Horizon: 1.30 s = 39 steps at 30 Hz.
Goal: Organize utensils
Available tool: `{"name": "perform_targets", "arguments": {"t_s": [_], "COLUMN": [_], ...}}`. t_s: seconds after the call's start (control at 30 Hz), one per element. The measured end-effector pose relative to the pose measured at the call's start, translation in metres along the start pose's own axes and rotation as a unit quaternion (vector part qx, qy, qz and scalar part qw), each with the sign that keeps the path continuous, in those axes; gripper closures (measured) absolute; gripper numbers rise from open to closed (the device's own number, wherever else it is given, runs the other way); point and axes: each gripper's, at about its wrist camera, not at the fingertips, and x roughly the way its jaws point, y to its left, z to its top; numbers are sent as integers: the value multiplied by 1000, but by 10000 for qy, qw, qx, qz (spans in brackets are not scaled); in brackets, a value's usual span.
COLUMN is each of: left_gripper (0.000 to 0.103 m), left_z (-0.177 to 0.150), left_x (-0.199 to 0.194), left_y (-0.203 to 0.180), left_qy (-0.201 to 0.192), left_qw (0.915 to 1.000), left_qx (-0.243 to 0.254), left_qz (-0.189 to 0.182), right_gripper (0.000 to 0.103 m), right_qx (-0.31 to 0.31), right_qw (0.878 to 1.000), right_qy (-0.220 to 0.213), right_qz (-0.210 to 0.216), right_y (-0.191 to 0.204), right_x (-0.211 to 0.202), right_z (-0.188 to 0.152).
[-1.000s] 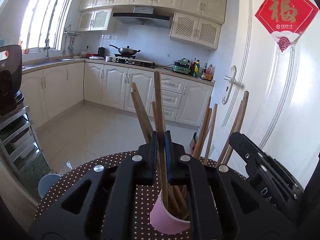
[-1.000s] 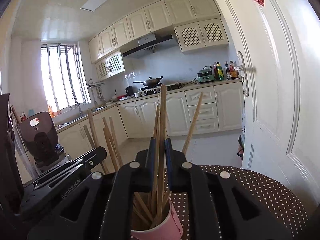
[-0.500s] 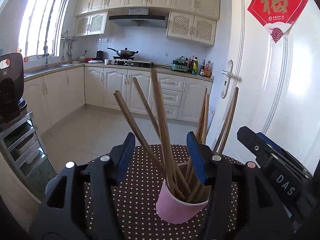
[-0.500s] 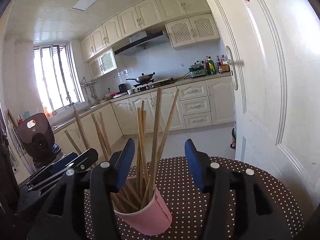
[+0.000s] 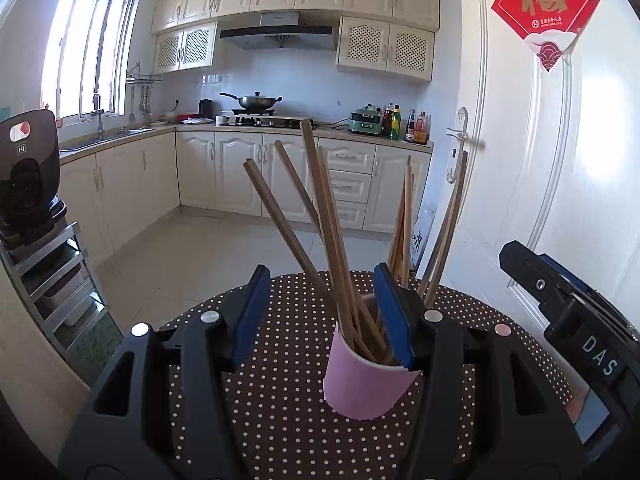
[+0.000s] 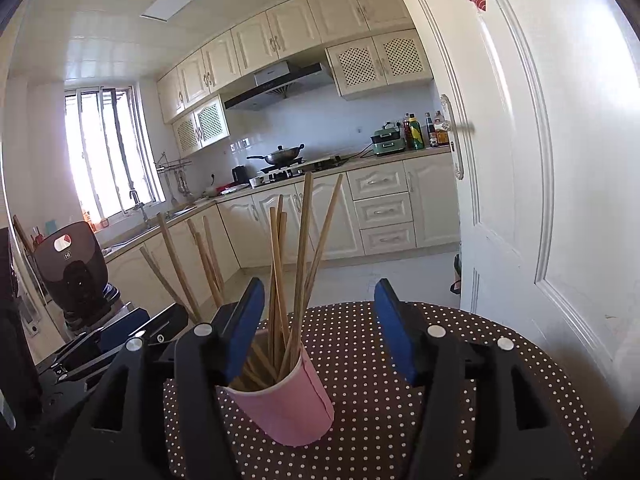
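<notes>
A pink cup (image 5: 364, 384) (image 6: 288, 404) stands on the round brown polka-dot table (image 5: 280, 400) (image 6: 352, 360). Several wooden chopsticks (image 5: 320, 208) (image 6: 300, 248) lean in it, fanned out. My left gripper (image 5: 320, 280) is open, its blue pads wide apart on either side of the sticks and touching none. The jaws of my right gripper (image 6: 320, 286) are opening; the sticks rise near its left pad, free of both pads. Each view catches the other gripper at its edge: the right gripper (image 5: 560, 300) and the left gripper (image 6: 120, 332).
A white door (image 5: 540, 200) with a handle (image 6: 452, 136) stands close on the right of the table. A black appliance (image 5: 24, 168) sits on a metal rack at the left. Kitchen cabinets and a stove with a wok (image 5: 252, 100) line the far wall.
Both grippers were shut on chopsticks standing in the cup and have opened, letting them fall loose among the others. Both have drawn back a little from the cup.
</notes>
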Motion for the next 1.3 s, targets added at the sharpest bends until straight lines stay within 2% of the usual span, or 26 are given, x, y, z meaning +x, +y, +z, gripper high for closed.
{"name": "perform_targets", "arguments": {"t_s": [0.1, 0.2, 0.3, 0.43, 0.63, 0.9, 1.03, 1.3], "left_gripper": [41, 38, 38, 38, 36, 33, 33, 30], "left_z": [-5, -10, -15, -26, -41, -49, -49, -44], "left_x": [-8, -17, -23, -38, -66, -105, -124, -161], "left_y": [0, 2, 3, 4, -3, -10, -12, -20], "left_qy": [5, 42, 113, 194, 199, -44, -121, -428], "left_qw": [10000, 10000, 9998, 9995, 9989, 9989, 9991, 9981], "left_qx": [-10, -30, 9, 94, 304, 393, 376, 417], "left_qz": [25, 84, 175, 246, 309, 251, 167, 161], "right_gripper": [44, 39, 35, 23, 11, 8, 8, 8], "right_qx": [-23, 0, 83, 155, 188, 26, 32, -54], "right_qw": [10000, 10000, 9999, 9997, 9995, 9991, 9977, 9967], "right_qy": [5, -15, 21, 44, -33, -233, -474, -699], "right_qz": [-21, -86, -76, -168, -251, -344, -487, -412], "right_y": [-1, -1, -2, -3, -1, -1, -2, 6], "right_x": [-9, -21, -31, -47, -75, -118, -137, -165], "right_z": [-4, -10, -16, -24, -33, -42, -45, -41]}}
